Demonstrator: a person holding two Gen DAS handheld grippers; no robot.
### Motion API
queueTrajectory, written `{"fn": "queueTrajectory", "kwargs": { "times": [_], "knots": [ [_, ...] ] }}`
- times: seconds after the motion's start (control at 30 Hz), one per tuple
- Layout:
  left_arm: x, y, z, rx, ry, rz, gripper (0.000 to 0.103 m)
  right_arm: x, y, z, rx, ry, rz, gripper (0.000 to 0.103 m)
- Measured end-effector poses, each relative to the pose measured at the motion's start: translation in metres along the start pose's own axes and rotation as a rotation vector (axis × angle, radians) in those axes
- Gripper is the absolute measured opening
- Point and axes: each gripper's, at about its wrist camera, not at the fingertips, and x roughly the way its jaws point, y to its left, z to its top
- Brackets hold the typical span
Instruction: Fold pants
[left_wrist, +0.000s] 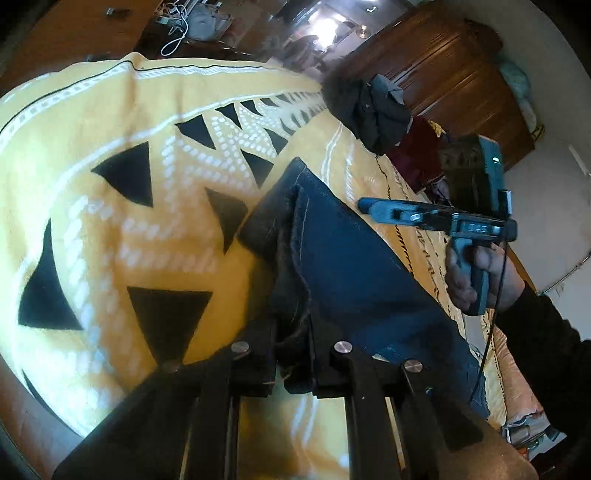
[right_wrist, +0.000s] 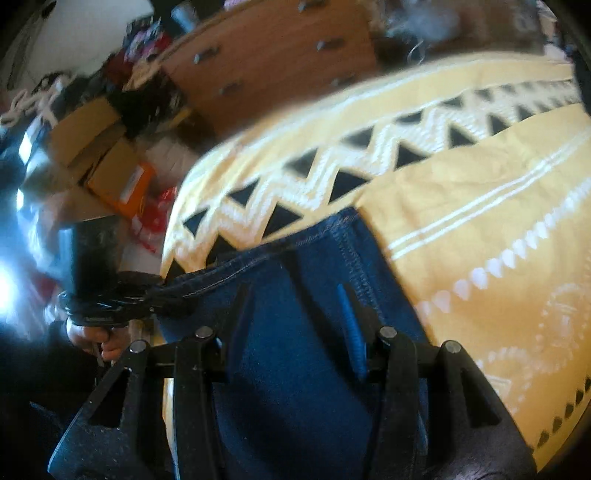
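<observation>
Yellow blanket (left_wrist: 110, 229) with black triangles covers the bed; on it I see folded blue pants (left_wrist: 351, 266), my left tool (left_wrist: 291, 354) pinching their edge, right tool (right_wrist: 295, 354) spread above them.

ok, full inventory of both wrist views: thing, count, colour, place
pants: 1, dark blue denim, on the blanket, bunched at the near edge
blanket: 1, yellow with black triangles and white dots, under the pants
clothes pile: 1, dark grey, far end of the blanket
wardrobe: 1, brown wood, behind the pile
drawer unit: 1, brown wood, beyond the blanket
cardboard boxes: several, tan, on the floor, blurred
left gripper: 1, black, shut on the pants
right gripper: 1, black, open over the pants
right hand: 1, on the gripper handle
</observation>
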Motion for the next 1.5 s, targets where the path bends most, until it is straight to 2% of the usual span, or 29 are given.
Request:
{"fn": "queueTrajectory", "kwargs": {
  "times": [0.1,0.27,0.37,0.43,0.47,0.5,0.67,0.77,0.87,0.93,0.97,1.0,1.07,1.17,1.27,1.37,1.4,1.5],
  "knots": [
    [-0.004,0.0,0.0,0.004,-0.009,-0.007,0.013,0.023,0.002,0.003,-0.019,0.053,0.029,0.046],
    [-0.011,0.001,-0.003,0.017,-0.004,-0.012,0.013,0.048,0.018,0.015,-0.062,0.054,0.067,0.046],
    [-0.011,0.0,-0.001,0.018,-0.008,-0.012,0.013,0.063,0.027,0.019,-0.108,0.065,0.041,0.047],
    [-0.01,0.0,0.002,0.017,-0.009,-0.011,0.013,0.065,0.027,0.02,-0.106,0.068,0.026,0.043],
    [-0.01,-0.002,0.005,0.021,-0.013,-0.01,0.013,0.064,0.027,0.019,-0.103,0.062,0.022,0.011],
    [-0.008,-0.004,0.009,0.027,-0.019,-0.01,0.013,0.057,0.027,0.019,-0.107,0.048,0.017,0.005],
    [0.008,-0.009,0.048,0.053,-0.041,0.006,0.016,0.02,0.012,0.032,-0.094,-0.066,-0.087,0.005],
    [0.029,0.002,0.064,0.032,0.006,0.026,0.018,0.031,-0.004,0.038,-0.079,-0.037,-0.152,0.005],
    [0.038,0.009,0.072,0.013,0.014,0.032,0.023,0.05,-0.013,0.037,-0.088,-0.005,-0.193,0.007],
    [0.042,0.011,0.076,0.008,0.016,0.047,0.026,0.052,-0.019,0.039,-0.087,-0.035,-0.231,0.012],
    [0.044,0.012,0.077,0.01,0.021,0.054,0.026,0.051,-0.022,0.041,-0.082,-0.052,-0.249,0.021],
    [0.042,0.011,0.076,0.015,0.023,0.061,0.026,0.048,-0.025,0.043,-0.071,-0.059,-0.259,0.033],
    [0.037,0.012,0.071,0.031,0.018,0.067,0.026,0.033,-0.022,0.043,-0.066,-0.093,-0.296,0.038],
    [0.021,0.021,0.059,0.014,0.009,0.045,0.03,-0.013,-0.013,0.032,-0.074,-0.184,-0.309,0.038],
    [0.009,0.022,0.051,0.0,-0.023,0.03,0.038,-0.037,-0.002,0.009,-0.063,-0.219,-0.327,0.039],
    [0.001,0.023,0.052,-0.027,-0.09,0.005,0.049,-0.033,0.019,-0.015,-0.081,-0.222,-0.348,0.039],
    [0.003,0.025,0.055,-0.036,-0.101,0.001,0.05,-0.025,0.027,-0.02,-0.088,-0.215,-0.334,0.039],
    [0.013,0.02,0.068,-0.009,-0.071,0.066,0.049,0.002,0.032,-0.027,-0.117,-0.161,-0.342,0.036]
  ]
}}
